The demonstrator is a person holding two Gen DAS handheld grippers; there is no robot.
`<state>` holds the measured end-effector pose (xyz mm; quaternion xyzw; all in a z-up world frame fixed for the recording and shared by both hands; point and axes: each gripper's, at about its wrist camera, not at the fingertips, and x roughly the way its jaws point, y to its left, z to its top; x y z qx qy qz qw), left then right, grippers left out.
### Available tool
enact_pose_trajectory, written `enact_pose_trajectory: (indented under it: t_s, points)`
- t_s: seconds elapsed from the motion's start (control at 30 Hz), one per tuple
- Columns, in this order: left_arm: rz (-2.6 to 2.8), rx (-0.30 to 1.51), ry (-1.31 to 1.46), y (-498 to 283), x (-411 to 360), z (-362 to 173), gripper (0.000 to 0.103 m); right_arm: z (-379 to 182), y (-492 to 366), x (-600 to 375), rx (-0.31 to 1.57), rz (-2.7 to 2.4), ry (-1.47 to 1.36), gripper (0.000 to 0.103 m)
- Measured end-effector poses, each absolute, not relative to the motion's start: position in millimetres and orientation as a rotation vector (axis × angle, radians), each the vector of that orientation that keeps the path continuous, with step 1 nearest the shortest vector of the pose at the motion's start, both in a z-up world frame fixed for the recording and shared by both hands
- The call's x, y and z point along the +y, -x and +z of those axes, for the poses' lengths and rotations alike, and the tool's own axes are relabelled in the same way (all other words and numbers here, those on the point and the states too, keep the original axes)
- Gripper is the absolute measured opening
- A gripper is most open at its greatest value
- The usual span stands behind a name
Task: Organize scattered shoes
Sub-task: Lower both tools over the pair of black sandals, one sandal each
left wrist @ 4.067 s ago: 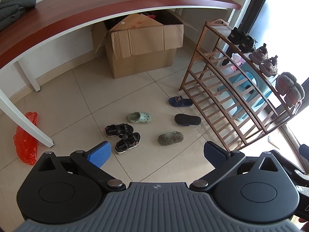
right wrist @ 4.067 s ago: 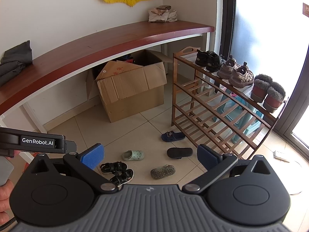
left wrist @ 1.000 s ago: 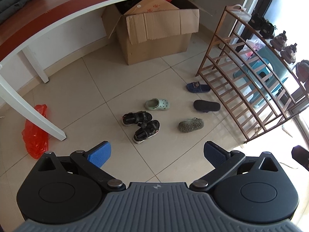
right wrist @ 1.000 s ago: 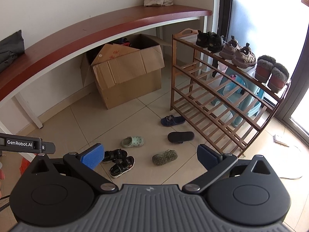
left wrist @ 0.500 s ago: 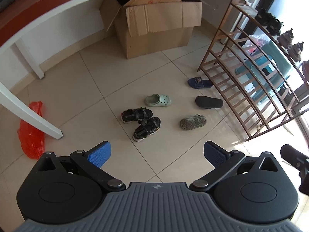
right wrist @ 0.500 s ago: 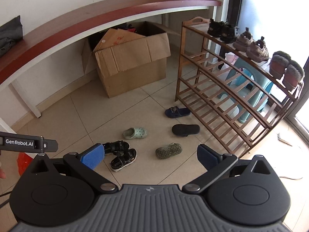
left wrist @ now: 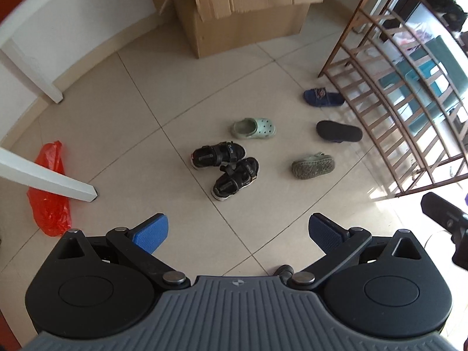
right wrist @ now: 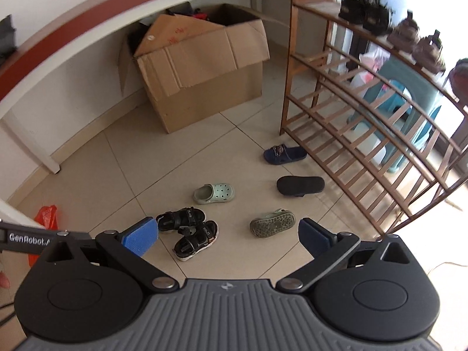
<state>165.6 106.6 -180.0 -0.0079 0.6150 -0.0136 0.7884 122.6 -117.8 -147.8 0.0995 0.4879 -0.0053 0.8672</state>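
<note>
You've brought both grippers lower toward the scattered shoes. Left gripper [left wrist: 237, 229] and right gripper [right wrist: 227, 234] are spread, empty. Take the black sandals [right wrist: 187, 229], left of the shoe rack [right wrist: 365, 122], squarely.

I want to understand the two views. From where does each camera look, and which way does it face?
Left wrist: on the left gripper, tilted down at the floor shoes; its open fingers show.
Right wrist: on the right gripper, facing the wooden shoe rack and cardboard box; open fingers show.
Shared: black sandals, green clog.
</note>
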Motion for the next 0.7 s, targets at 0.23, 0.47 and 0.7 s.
enact_pose_trajectory:
  t_s: [0.23, 0.47, 0.7]
  points:
    - [-0.123, 1.376, -0.037, -229, 121, -258, 0.103, -233, -180, -115, 1.092, -0.068, -0.296, 0.103]
    - [-0.299, 1.42, -0.162, -276, 140, -370, 0.103, -349, -201, -92, 1.158, -0.163, -0.405, 0.103]
    - [-0.556, 1.425, -0.327, -313, 146, -509, 0.101, -492, -216, -46, 1.182, -0.275, -0.483, 0.097]
